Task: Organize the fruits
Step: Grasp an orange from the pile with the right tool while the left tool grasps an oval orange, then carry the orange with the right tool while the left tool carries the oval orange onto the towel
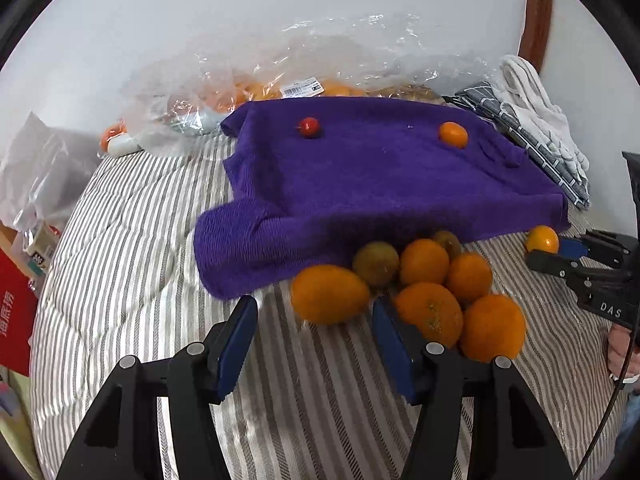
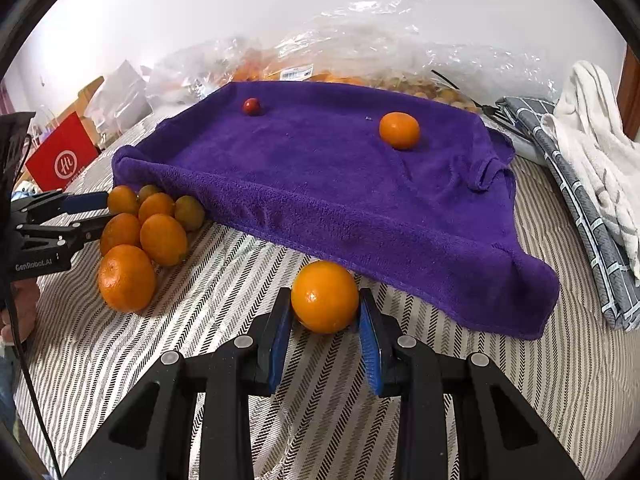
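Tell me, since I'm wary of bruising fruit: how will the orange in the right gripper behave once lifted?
The orange looks round and glossy, so it may slip or roll between the right gripper pads. It seems firm, and should bear the light clamp it shows now.

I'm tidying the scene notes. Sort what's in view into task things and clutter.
For the job: orange in the right gripper, fruit pile, purple towel, small red fruit, left gripper.
Lying about: plastic bags, folded cloths, red box.
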### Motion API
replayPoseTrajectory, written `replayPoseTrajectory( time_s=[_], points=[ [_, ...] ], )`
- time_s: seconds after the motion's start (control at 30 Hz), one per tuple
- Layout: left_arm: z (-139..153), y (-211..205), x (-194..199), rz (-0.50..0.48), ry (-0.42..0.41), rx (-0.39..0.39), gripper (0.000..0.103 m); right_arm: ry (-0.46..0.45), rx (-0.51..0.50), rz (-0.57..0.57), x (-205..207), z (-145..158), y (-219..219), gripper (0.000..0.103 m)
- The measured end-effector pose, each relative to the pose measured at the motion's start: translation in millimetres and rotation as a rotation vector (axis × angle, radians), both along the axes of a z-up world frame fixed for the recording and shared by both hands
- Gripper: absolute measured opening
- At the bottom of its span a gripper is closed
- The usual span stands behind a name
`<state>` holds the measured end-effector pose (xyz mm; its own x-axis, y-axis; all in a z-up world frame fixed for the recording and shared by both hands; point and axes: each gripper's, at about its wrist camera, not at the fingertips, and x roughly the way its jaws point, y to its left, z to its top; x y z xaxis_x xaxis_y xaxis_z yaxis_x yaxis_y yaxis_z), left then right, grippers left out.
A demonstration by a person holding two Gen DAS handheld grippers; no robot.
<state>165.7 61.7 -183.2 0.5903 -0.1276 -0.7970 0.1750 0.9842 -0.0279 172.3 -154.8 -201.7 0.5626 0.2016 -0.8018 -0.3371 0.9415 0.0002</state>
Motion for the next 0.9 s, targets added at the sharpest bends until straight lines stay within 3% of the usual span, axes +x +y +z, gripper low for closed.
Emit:
replayPoseTrajectory(
  time_s=[0.27,0.33,0.43,0.67,0.77,0.8,0.9],
  points=[
    [-7.7,2.7,6.1,0.011,0.018,-0.085,0.056,0.001,0.001,0.003,0.3,0.6,-0.2,0.032],
    [-8.4,5.0,6.2,0.008,0.021,-0.110,0.040,0.001,0.003,0.003,0.4,0.5,-0.4,0.032],
    [-7.9,12.6,3.9,0.036,0.016,-0.144,0.040,0.001,0.007,0.005,0.4,0.5,-0.8,0.032],
    [-8.8,35.8,-4.1,0.107,0.024,-0.139,0.040,0.007,0.030,0.002,1.1,1.0,-5.2,0.032],
    [-9.3,32.1,-2.1,0.109,0.027,-0.103,0.053,0.006,0.030,0.003,1.0,1.3,-5.2,0.032],
    [-9.8,28.1,-2.3,0.116,0.022,-0.054,0.063,0.007,0.032,0.002,1.2,1.2,-5.3,0.032],
    [-9.9,20.0,-2.5,0.117,0.007,0.022,0.065,0.007,0.034,0.001,0.8,1.3,-5.6,0.032]
  ],
)
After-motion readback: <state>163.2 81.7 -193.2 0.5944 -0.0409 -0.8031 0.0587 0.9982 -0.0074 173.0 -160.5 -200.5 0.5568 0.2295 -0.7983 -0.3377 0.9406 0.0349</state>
